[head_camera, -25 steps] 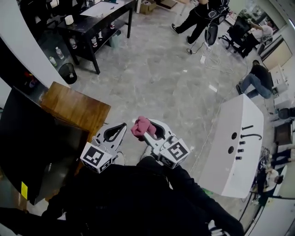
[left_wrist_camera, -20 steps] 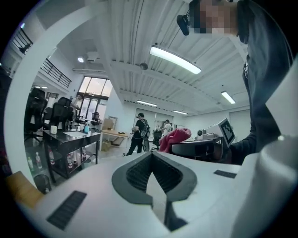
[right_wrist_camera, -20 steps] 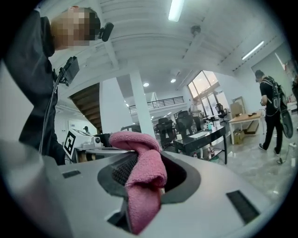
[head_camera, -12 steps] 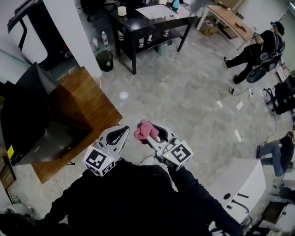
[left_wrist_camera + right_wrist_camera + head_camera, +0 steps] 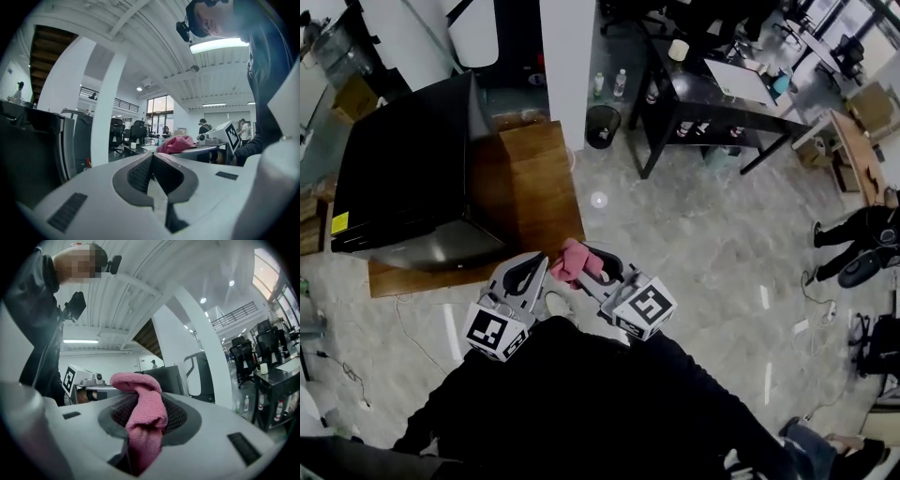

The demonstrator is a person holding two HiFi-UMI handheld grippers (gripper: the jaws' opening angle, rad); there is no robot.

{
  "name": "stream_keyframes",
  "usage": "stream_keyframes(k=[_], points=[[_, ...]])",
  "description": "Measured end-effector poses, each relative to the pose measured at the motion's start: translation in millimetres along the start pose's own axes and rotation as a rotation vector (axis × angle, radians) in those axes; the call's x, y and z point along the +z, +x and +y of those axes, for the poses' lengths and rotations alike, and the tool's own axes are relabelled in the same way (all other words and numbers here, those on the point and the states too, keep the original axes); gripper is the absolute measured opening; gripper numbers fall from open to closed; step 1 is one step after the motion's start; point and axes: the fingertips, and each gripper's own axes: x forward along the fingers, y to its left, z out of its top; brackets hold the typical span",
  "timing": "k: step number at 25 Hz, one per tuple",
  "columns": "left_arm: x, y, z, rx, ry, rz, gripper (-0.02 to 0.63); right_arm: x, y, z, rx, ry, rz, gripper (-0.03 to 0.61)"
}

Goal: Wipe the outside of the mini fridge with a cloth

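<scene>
A black mini fridge (image 5: pixel 408 183) stands on a low wooden platform (image 5: pixel 530 183) at the upper left of the head view, ahead and to the left of both grippers. My right gripper (image 5: pixel 592 261) is shut on a pink cloth (image 5: pixel 575 260), which bunches up over its jaws (image 5: pixel 143 413). My left gripper (image 5: pixel 536 265) is shut with nothing between its jaws, close beside the right one. In the left gripper view the fridge's side (image 5: pixel 28 154) fills the left edge and the pink cloth (image 5: pixel 176 144) shows beyond the jaw tips. Neither gripper touches the fridge.
A white pillar (image 5: pixel 567 56) rises behind the wooden platform. A black waste bin (image 5: pixel 603 125) and a black desk (image 5: pixel 722 103) with bottles stand farther back. A person (image 5: pixel 862 230) crouches at the right edge. Grey marble floor (image 5: pixel 694 244) lies to the right.
The head view has swung left: the fridge and wooden platform now sit nearer the middle. Both grippers stay together in front of the body, the right one still gripping the cloth.
</scene>
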Motion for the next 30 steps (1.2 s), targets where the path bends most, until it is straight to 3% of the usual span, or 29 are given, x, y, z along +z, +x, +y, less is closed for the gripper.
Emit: stream_keyframes(k=[7, 11, 17, 23, 27, 30], points=[[3, -4, 71, 0.164, 0.001, -0.04, 0.006, 9, 105, -15, 0.191, -0.037, 0.055, 0.132], [1, -3, 101, 0.282, -0.056, -0.028, 0.006, 8, 151, -24, 0.297, -0.046, 0.09, 0.132], [-12, 5, 134, 0.565, -0.111, 0.005, 0.006, 1, 206, -24, 0.601, -0.049, 0.136, 0.132], [-7, 18, 148, 0.876, -0.144, -0.011, 0.006, 7, 224, -21, 0.885, -0.081, 0.167, 0.132], [-9, 11, 154, 1.038, -0.139, -0.012, 0.006, 2, 236, -11, 0.999, -0.084, 0.174, 0.132], [-10, 2, 155, 1.125, -0.123, -0.023, 0.006, 0, 243, -4, 1.011, -0.092, 0.159, 0.132]])
